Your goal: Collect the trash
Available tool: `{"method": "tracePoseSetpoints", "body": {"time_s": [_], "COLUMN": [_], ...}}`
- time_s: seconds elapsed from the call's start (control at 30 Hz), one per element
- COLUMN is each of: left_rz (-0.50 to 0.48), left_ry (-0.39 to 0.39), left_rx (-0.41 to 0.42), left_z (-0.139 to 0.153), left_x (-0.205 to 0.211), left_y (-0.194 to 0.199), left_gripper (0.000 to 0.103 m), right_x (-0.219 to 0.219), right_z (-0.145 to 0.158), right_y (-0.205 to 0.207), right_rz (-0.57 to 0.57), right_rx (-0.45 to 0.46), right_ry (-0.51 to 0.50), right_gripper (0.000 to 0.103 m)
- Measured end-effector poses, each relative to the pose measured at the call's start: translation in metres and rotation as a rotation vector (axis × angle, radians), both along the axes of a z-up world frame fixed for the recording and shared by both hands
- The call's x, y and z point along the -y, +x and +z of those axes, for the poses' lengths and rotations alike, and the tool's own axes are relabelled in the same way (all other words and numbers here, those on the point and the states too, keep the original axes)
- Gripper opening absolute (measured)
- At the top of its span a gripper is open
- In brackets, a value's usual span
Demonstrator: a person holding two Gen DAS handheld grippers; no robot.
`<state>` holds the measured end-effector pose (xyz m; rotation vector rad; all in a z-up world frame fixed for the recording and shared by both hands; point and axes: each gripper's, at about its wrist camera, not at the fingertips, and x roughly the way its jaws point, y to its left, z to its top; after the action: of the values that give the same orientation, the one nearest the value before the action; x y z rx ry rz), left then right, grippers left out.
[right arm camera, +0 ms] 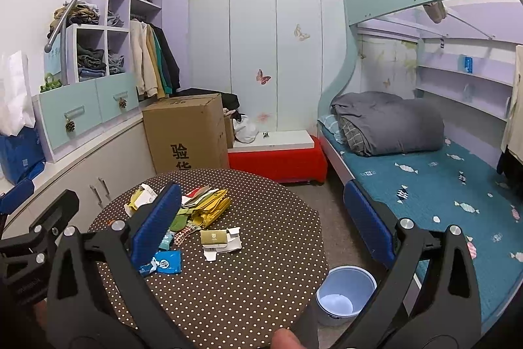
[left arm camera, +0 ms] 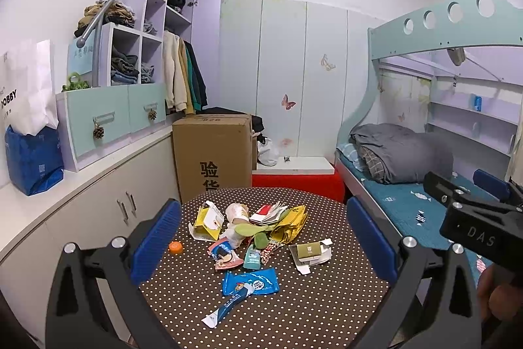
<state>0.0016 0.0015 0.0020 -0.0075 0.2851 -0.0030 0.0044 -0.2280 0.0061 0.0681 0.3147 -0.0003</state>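
Note:
A heap of trash lies on the round polka-dot table (left arm camera: 310,309): a blue wrapper (left arm camera: 251,282), an olive box on white card (left arm camera: 310,252), yellow packaging (left arm camera: 207,219), a pink wrapper (left arm camera: 224,254) and an orange cap (left arm camera: 176,247). My left gripper (left arm camera: 263,242) is open and empty, held above the table's near side. My right gripper (right arm camera: 261,223) is open and empty, over the table's right part; the blue wrapper (right arm camera: 165,262) and olive box (right arm camera: 214,237) lie by its left finger. A light blue bucket (right arm camera: 345,293) stands on the floor right of the table (right arm camera: 245,300).
A cardboard box (left arm camera: 212,152) and a red bench (left arm camera: 297,182) stand behind the table. White cabinets (left arm camera: 98,205) run along the left, a bunk bed (right arm camera: 441,185) along the right. The right gripper's body (left arm camera: 470,215) shows at the right edge of the left wrist view.

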Motion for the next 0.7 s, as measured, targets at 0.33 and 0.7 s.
{"method": "tracePoseSetpoints", "body": {"time_s": [0.33, 0.7], "left_rz": [-0.002, 0.029], "left_ry": [-0.002, -0.022], "left_rx": [-0.018, -0.085], "left_z": [-0.01, -0.033], "left_x": [0.001, -0.021], "left_y": [0.006, 0.022], "left_gripper": [0.099, 0.099], "right_x": [0.0, -0.002], "right_z": [-0.003, -0.016], "right_y": [0.004, 0.02], "right_rz": [0.004, 0.004], "right_rx": [-0.014, -0.061], "right_ry": [0.002, -0.01], "right_gripper": [0.097, 0.097]}}
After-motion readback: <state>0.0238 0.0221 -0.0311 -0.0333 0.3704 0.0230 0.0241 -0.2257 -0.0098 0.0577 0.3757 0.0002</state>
